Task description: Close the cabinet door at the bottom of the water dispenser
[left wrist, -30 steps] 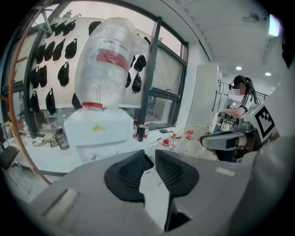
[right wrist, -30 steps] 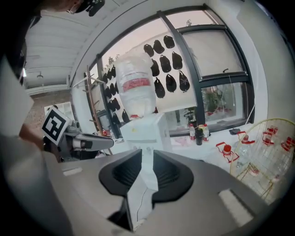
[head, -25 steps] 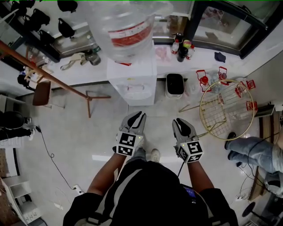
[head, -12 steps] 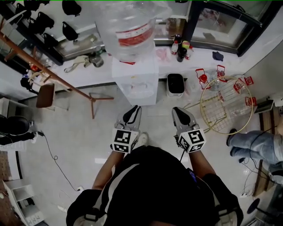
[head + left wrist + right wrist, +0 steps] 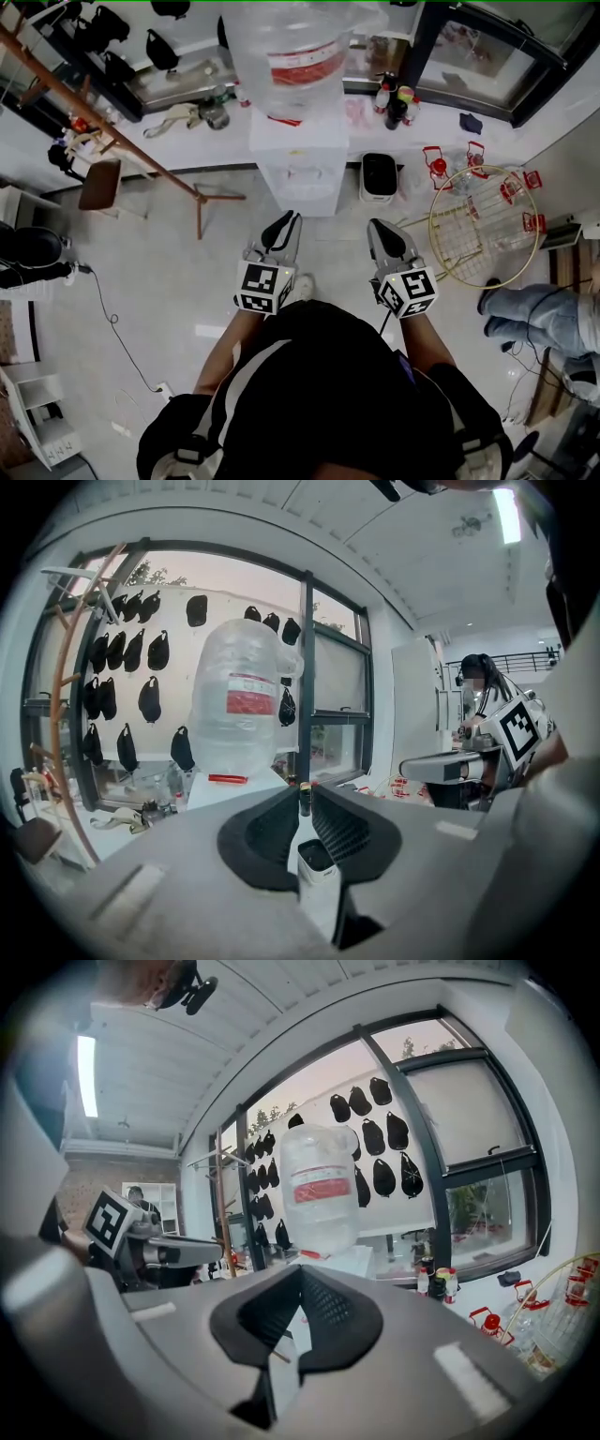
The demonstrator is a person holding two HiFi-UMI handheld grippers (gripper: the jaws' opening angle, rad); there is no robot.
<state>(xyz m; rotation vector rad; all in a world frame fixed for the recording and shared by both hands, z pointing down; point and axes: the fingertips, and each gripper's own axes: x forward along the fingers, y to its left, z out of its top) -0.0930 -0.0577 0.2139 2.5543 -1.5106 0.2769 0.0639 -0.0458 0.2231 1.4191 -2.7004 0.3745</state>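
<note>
Facing the water dispenser (image 5: 302, 161), left tongs (image 5: 287, 220) sit a crack apart, empty; right tongs (image 5: 378, 229) are clenched on nothing.

Your look, quick notes: black top (image 5: 328, 394), black sleeves, forearms bare, pale strap (image 5: 246, 375) slanting across left shoulder, white shoe (image 5: 305, 285) poking out below. Left gripper (image 5: 284, 225) and right gripper (image 5: 380, 232) both smooth grey shells, black ribbed pads (image 5: 342, 832) inside. Black-and-white marker cube (image 5: 261, 288) on back of each. Thin dark cable (image 5: 383, 326) off right one.
</note>
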